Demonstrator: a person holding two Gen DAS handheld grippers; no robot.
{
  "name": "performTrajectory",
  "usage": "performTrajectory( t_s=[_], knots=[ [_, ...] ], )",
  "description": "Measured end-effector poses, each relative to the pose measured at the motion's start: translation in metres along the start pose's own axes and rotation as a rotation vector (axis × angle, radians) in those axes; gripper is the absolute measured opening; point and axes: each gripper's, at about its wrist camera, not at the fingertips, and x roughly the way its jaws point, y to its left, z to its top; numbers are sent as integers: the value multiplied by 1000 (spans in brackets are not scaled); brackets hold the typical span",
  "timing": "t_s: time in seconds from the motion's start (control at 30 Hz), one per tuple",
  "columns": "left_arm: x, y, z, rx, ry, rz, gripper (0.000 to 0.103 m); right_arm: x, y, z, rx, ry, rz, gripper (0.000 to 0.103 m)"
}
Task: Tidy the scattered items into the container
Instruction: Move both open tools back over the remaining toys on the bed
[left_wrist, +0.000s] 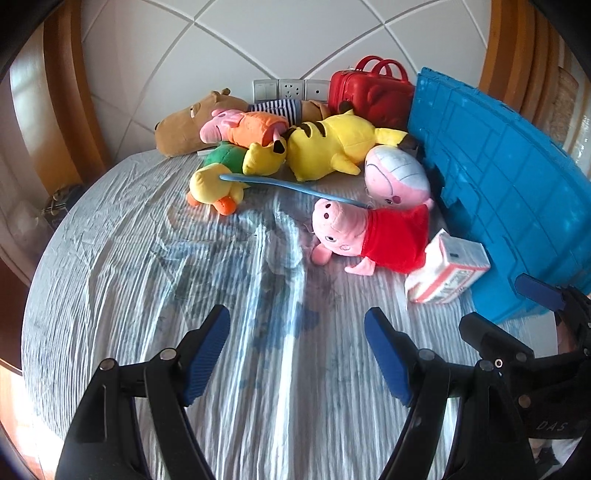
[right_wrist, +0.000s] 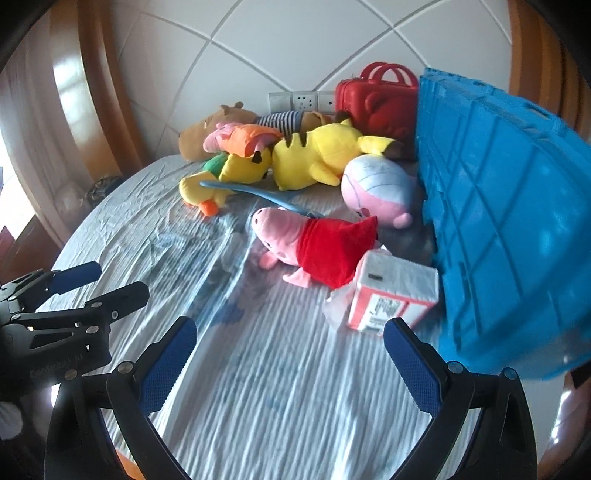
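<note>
Soft toys lie scattered on a bed with a striped sheet (left_wrist: 147, 258). A pink pig plush in a red dress (left_wrist: 369, 236) (right_wrist: 317, 243) is nearest, with a tissue pack (left_wrist: 450, 269) (right_wrist: 391, 295) beside it. Behind them lie a yellow plush (left_wrist: 332, 144) (right_wrist: 314, 155), a pink round-headed plush (left_wrist: 399, 177) (right_wrist: 373, 188), a yellow duck (left_wrist: 214, 192) and a brown plush (left_wrist: 184, 125). The blue crate (left_wrist: 498, 177) (right_wrist: 498, 221) stands on the right. My left gripper (left_wrist: 297, 354) (right_wrist: 107, 282) and right gripper (right_wrist: 291, 350) (left_wrist: 513, 310) hover open over bare sheet, short of the toys, holding nothing.
A red toy suitcase (left_wrist: 369, 96) stands by the headboard, left of the crate. A thin blue stick (left_wrist: 288, 186) lies across the duck toward the pig. A padded white headboard with wall sockets (left_wrist: 291, 88) closes the far side. Wooden posts flank the bed.
</note>
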Motion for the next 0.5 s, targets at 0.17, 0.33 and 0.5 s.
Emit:
performTrajectory(
  t_s=[0.17,0.33,0.5],
  knots=[
    [16,-5,16,-12,17,22,75,19,-14,18,-6,18,20,103],
    [29,0,25,-17,34,39,75,35,-22,28,0,30,34,103],
    [42,6,35,0,53,24,75,46,-20,32,4,48,19,103]
  ],
)
